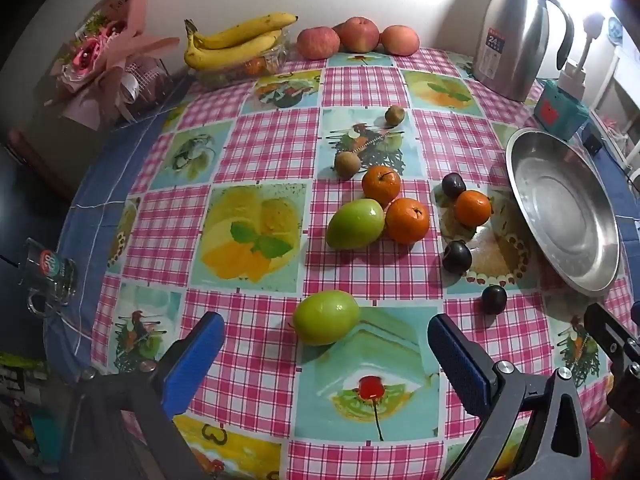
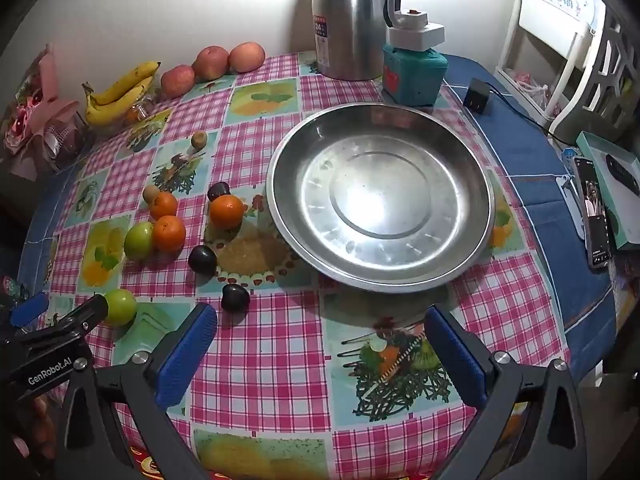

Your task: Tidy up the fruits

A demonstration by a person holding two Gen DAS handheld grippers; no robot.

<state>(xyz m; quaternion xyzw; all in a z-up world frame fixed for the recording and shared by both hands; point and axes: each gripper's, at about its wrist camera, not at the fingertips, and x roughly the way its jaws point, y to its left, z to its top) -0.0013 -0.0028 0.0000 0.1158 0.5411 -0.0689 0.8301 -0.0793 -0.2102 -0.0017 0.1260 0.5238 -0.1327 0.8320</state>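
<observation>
The left tool (image 1: 326,364) is spread wide with nothing between its blue pads, hovering low over the worktop (image 1: 256,152); the right tool (image 2: 320,354) is likewise spread and holds nothing, facing the bare steel pan (image 2: 280,216). I judge the task to be at its first pick: no fruit lies in the pan yet, and the loose fruit is scattered over the checked cloth.

In the left wrist view the near green fruit (image 1: 326,317) sits at 12 o'clock from the left tool, just beyond the fingertips and roughly centred on the gap, apart from both pads. A second green fruit (image 1: 355,224) lies farther off at 12, touching two oranges (image 1: 407,220); a third orange (image 1: 473,208) and three dark plums (image 1: 457,256) lie toward 1 and 2 o'clock, and two small brown fruits (image 1: 347,165) farther back. The pan stands at 2 o'clock, well apart.

The next move likely calls for easing the left tool forward and down so the pads straddle the near green fruit, then closing gently; it is round and smooth, so it may roll away if nudged off-centre.

From the right tool, the pan is at 12 o'clock, near, and the nearest plum (image 2: 235,297) at 11.
</observation>
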